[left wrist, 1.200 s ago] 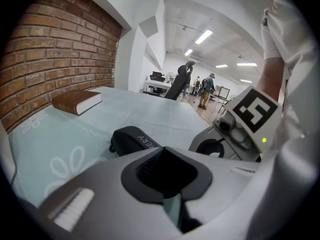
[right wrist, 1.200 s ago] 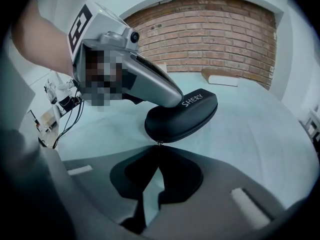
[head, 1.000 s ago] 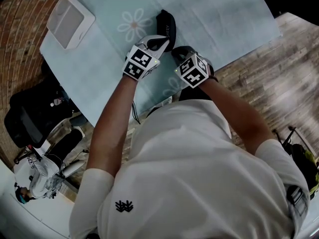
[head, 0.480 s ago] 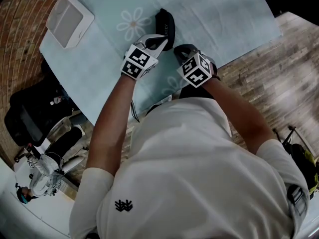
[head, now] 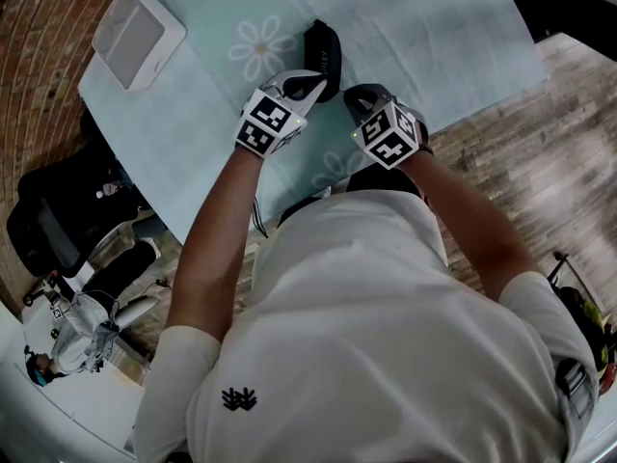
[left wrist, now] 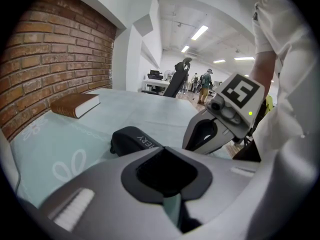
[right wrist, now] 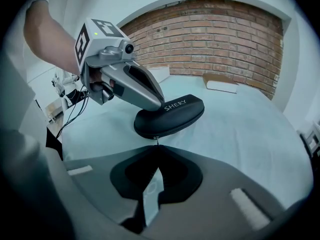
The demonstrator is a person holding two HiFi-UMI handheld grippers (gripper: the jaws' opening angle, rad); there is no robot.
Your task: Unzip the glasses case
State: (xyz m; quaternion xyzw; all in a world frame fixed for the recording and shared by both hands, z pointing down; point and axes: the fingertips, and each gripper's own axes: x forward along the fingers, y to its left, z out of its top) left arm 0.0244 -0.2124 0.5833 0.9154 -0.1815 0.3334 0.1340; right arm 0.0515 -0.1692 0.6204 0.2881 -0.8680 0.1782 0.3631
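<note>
A black zipped glasses case (head: 324, 46) lies on the teal flowered tablecloth (head: 424, 27). In the right gripper view the case (right wrist: 172, 116) shows white lettering on its lid. My left gripper (head: 316, 83) is shut, and its fingers (right wrist: 145, 96) rest on the case's near left end. My right gripper (right wrist: 156, 145) is shut on the small metal zipper pull (right wrist: 156, 139) at the case's near edge. In the left gripper view the case (left wrist: 134, 140) lies just beyond the shut left gripper (left wrist: 165, 150), with the right gripper (left wrist: 202, 136) beside it.
A white box (head: 137, 37) sits at the table's left corner. A brown book (left wrist: 75, 104) lies near the brick wall. The table's near edge runs just below both grippers. A black chair (head: 58, 225) stands on the floor to the left.
My right gripper has edged a little to the right, away from the case's end. The left gripper has stayed on the case.
</note>
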